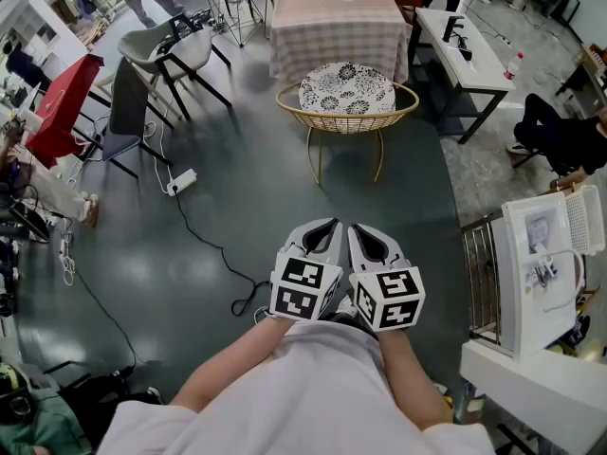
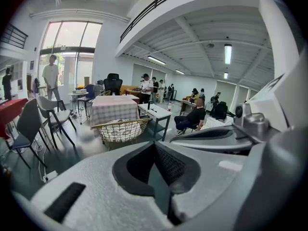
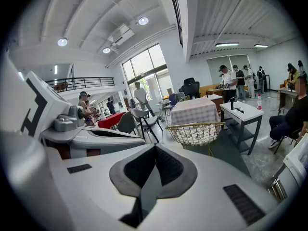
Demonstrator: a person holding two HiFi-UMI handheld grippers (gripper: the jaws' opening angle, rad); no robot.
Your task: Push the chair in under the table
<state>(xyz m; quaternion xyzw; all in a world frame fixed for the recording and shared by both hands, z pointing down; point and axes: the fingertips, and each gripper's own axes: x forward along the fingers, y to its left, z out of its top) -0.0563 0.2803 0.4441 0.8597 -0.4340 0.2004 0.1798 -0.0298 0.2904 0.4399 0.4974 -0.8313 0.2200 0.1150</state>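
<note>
The wire chair (image 1: 347,112), gold-framed with a patterned cushion (image 1: 346,88) in its basket, stands on thin legs just in front of the table (image 1: 337,12), whose checked cloth hangs down on the near side (whether the chair's rim touches the cloth cannot be told). A bare stretch of dark floor (image 1: 256,197) lies between the chair and the person. Well back from the chair, close to the person's body, the left gripper (image 1: 328,227) and right gripper (image 1: 364,231) are held side by side. Both point toward the chair, each with its jaws closed together on nothing.
</note>
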